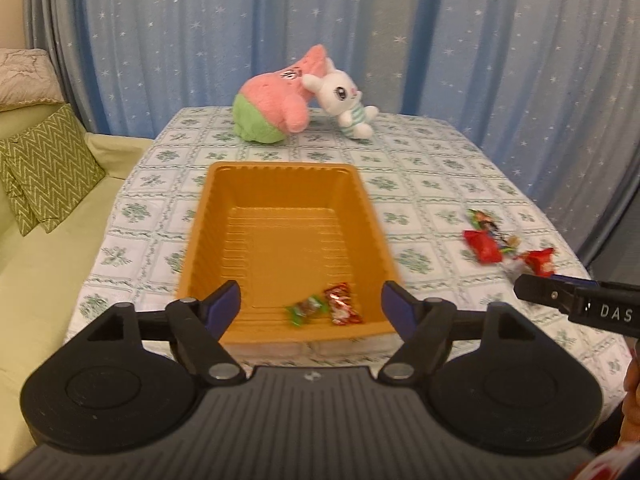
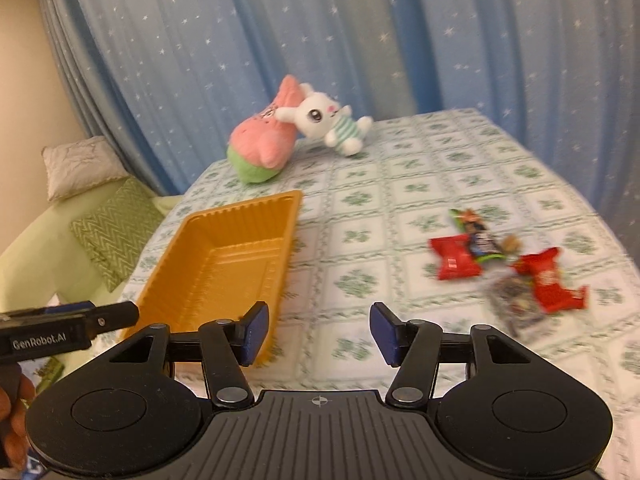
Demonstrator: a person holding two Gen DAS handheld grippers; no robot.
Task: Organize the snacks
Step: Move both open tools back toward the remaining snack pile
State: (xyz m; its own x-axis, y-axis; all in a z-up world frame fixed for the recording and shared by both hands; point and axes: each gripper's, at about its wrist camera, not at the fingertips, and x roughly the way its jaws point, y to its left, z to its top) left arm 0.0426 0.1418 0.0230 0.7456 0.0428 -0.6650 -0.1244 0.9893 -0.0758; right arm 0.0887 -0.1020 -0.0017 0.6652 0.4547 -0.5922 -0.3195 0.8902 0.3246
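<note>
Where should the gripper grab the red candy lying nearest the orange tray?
Probably across the red candy's puffy middle, coming down from above with the open right gripper. It lies flat on the tablecloth, its left side is free, and a dark wrapper touches its right side.

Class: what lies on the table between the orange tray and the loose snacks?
Only bare floral tablecloth separates orange plastic tray from red-wrapped snack pile, per right wrist view.

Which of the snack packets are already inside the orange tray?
Two: the green-ended candy and the red foil packet, lying side by side in the orange tray. The other packets, such as the red ones, lie on the tablecloth.
</note>
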